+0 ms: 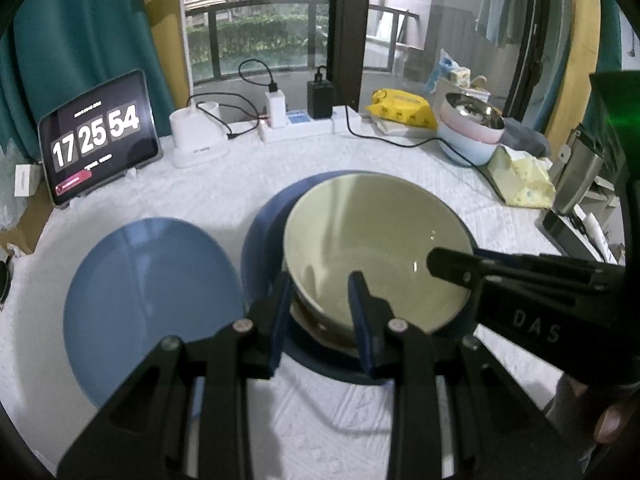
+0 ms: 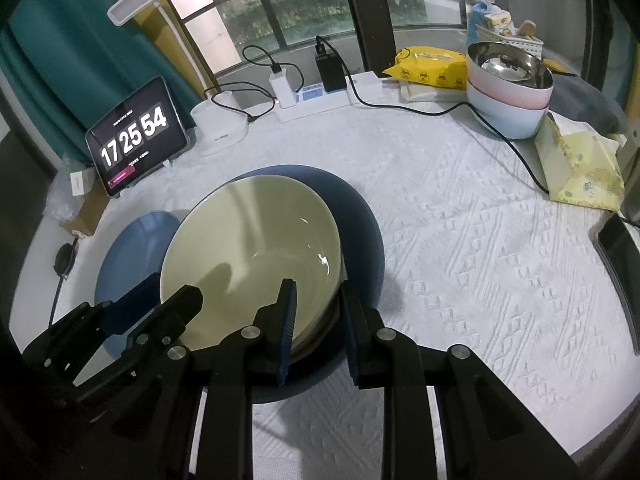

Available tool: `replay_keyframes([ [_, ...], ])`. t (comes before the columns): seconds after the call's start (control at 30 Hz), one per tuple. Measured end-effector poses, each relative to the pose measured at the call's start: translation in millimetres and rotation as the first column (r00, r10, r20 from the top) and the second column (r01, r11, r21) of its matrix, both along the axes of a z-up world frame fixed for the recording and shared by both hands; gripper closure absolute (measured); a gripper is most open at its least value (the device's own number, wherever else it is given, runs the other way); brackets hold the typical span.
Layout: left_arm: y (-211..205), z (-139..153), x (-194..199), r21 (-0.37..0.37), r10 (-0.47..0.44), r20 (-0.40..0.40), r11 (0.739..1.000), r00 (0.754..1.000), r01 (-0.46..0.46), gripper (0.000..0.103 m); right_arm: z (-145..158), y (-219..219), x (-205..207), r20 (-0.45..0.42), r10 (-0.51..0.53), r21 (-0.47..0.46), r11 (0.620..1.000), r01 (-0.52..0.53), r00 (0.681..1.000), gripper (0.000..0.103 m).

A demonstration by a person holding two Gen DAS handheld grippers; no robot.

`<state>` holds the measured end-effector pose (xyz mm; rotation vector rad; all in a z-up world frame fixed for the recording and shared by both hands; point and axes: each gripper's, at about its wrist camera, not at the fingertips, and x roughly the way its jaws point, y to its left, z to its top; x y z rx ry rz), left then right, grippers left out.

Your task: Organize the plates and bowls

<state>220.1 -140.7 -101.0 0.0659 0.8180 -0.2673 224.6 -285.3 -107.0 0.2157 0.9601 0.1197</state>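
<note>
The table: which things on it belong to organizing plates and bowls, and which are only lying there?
Job:
- cream bowl, with both hand-held grippers, left and right, straddling its rim
- dark blue plate under it
- light blue plate
- stacked bowls

Lying about:
- tablet clock
- power strip
- yellow wipes pack
- tissue pack

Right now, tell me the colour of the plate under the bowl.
Dark navy blue plate, darker than the lighter blue plate beside it; clearest in the right wrist view.

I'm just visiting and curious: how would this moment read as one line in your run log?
bowl on dark plate | left gripper, right gripper straddle bowl rim, grip unclear | light plate alongside
</note>
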Motion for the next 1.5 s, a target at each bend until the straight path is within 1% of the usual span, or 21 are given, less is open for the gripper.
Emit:
replay_keyframes([
  [0.27,3.8,-5.1,4.6,-0.006,-0.006,-0.023,1.000,1.000,0.006,0.073,0.0,2.1,0.4,0.006,0.011,0.000,1.000,-0.011,1.000,0.077],
  [0.43,5.5,-3.5,5.8,-0.014,-0.006,-0.029,1.000,1.000,0.006,0.071,-0.2,2.3,0.2,0.004,0.012,0.011,1.000,-0.012,1.000,0.077],
  [0.73,11.6,20.7,-4.2,-0.028,-0.006,0.033,1.000,0.999,0.007,0.071,14.7,-4.8,-2.3,0.046,0.003,-0.001,1.000,-0.003,0.999,0.077],
  [0.93,19.3,38.3,-4.8,-0.043,0.006,0.074,0.999,0.997,-0.002,0.068,28.7,-15.3,-5.6,0.085,-0.010,0.002,1.000,0.010,0.996,0.077],
  [1.03,24.0,42.1,-2.7,-0.050,0.012,0.084,0.999,0.996,-0.008,0.059,35.5,-21.4,-7.4,0.106,-0.015,0.008,1.000,0.014,0.994,0.077],
  [1.07,27.0,42.3,-0.8,-0.057,0.016,0.086,0.998,0.996,-0.011,0.057,37.3,-23.2,-7.7,0.113,-0.016,0.011,1.000,0.015,0.994,0.077],
  [1.23,44.6,35.6,14.8,-0.055,0.067,0.062,0.996,0.996,-0.063,0.057,41.0,-35.9,-7.2,0.139,-0.026,0.008,1.000,0.025,0.990,0.077],
  [1.37,56.1,29.4,20.6,-0.061,0.083,0.051,0.995,0.995,-0.080,0.057,35.7,-45.9,-5.6,0.138,-0.031,0.009,1.000,0.030,0.990,0.076],
  [1.5,62.8,19.4,27.8,-0.070,0.086,0.021,0.994,0.996,-0.085,0.057,26.1,-54.8,-3.5,0.127,-0.033,0.015,0.999,0.031,0.991,0.076],
])
